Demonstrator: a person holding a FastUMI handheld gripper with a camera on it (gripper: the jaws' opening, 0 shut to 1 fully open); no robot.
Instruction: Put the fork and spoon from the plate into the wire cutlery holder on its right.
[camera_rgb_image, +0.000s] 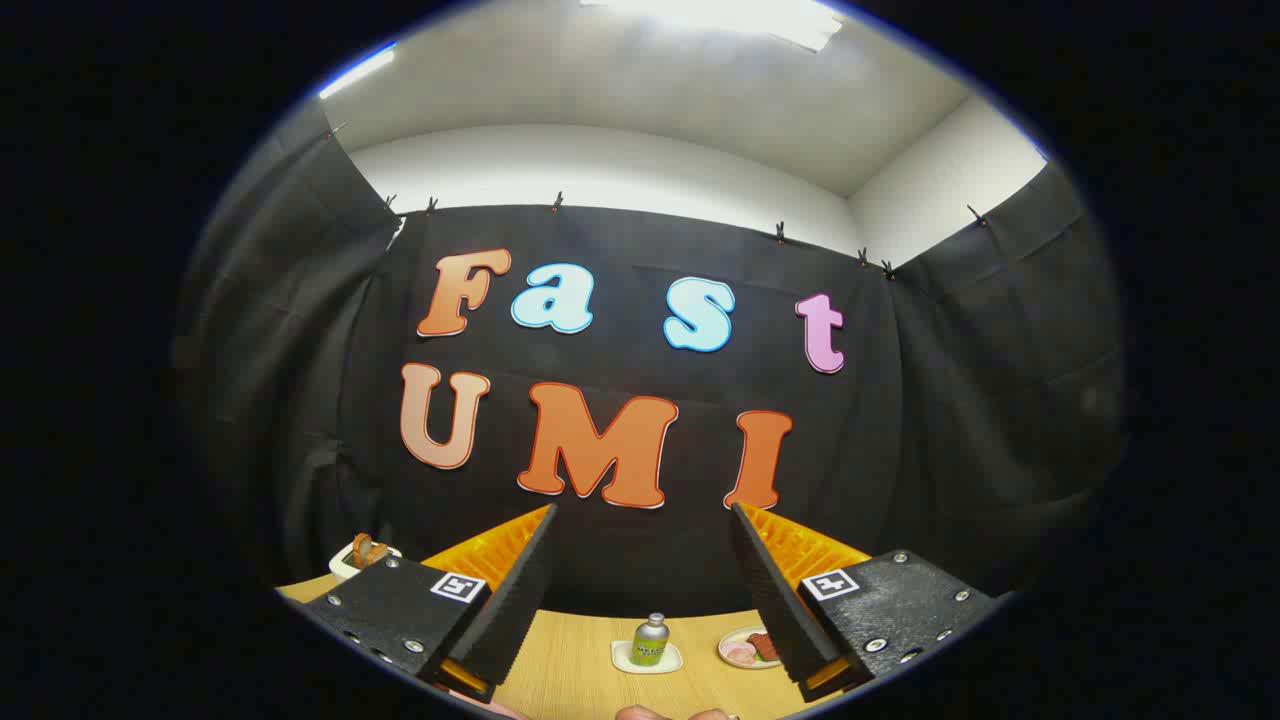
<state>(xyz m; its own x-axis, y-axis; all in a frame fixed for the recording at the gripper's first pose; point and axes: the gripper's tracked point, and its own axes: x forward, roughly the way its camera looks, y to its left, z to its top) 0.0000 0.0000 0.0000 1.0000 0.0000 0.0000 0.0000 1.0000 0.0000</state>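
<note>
Ahead, gripper (640, 520) fingers apart; one bottle (650, 640), two plates (742, 650).

A pale wood-grain table (590, 670) carries a silver bottle (651, 640) with a yellow-green label on a cream coaster (646, 659), a white plate (748, 648) of pink and reddish-brown food, and a white dish (362, 556) holding something orange-brown.

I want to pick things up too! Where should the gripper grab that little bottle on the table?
Probably around its round body, below the cap, coming in level from this side. The bottle stands upright on a small white tray, just ahead of the gripper, whose fingers are open wide enough to pass either side.
</note>
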